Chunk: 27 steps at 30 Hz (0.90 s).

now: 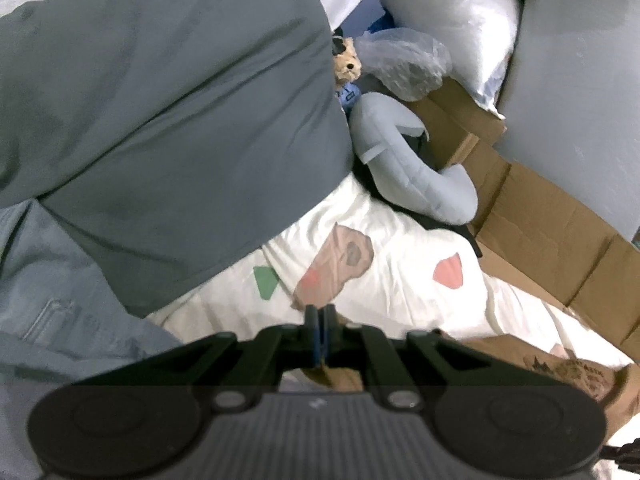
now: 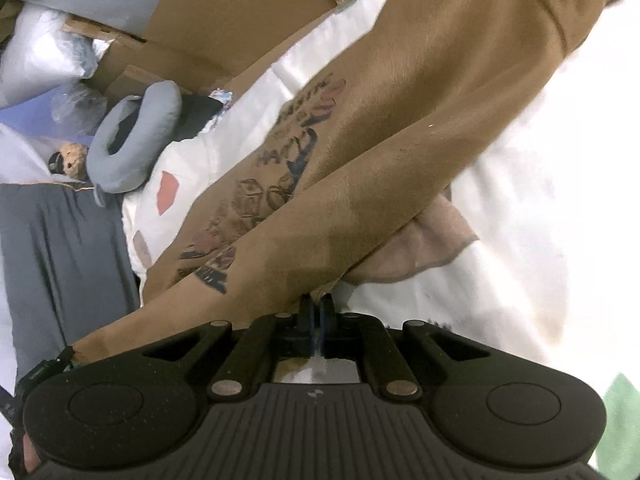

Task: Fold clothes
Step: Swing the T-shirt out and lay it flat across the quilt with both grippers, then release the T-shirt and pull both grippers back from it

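Brown printed shirt [image 2: 400, 120] is pinched in my right gripper [image 2: 316, 308]; my left gripper [image 1: 320, 316] is closed, apparently on its edge too.

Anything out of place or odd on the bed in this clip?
Yes: beyond the brown printed T-shirt being folded, clutter crowds the white patterned bedsheet's far edge: a grey U-shaped neck pillow, a small tan teddy bear, flattened brown cardboard and a crumpled clear plastic bag.
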Available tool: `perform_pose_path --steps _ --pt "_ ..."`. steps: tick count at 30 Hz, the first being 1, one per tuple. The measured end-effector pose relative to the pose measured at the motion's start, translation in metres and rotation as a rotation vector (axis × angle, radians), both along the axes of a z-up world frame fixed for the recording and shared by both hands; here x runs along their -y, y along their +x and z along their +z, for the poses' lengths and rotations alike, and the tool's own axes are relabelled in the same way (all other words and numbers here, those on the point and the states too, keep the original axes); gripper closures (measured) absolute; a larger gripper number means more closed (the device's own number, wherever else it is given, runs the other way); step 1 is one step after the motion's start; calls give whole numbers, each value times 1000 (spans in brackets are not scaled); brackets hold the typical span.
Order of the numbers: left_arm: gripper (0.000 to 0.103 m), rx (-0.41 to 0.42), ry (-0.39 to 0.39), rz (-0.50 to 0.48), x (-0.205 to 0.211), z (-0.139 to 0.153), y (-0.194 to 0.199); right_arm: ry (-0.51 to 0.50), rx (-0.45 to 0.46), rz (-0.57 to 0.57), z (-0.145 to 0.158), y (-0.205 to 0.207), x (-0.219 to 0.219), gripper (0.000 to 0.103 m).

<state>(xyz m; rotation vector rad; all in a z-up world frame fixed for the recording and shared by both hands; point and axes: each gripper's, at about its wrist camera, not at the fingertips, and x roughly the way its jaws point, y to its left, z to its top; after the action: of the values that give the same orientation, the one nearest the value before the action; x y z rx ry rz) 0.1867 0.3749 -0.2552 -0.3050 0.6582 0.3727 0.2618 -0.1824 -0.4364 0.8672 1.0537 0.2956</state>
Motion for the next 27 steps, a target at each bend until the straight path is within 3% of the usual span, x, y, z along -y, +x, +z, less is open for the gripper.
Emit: perform_pose_path --steps 9,27 --pt "101 -17 -56 -25 32 20 -37 -83 12 35 40 -36 41 103" --pt "101 -19 -195 -111 115 72 -111 -272 69 -18 165 -105 170 103"
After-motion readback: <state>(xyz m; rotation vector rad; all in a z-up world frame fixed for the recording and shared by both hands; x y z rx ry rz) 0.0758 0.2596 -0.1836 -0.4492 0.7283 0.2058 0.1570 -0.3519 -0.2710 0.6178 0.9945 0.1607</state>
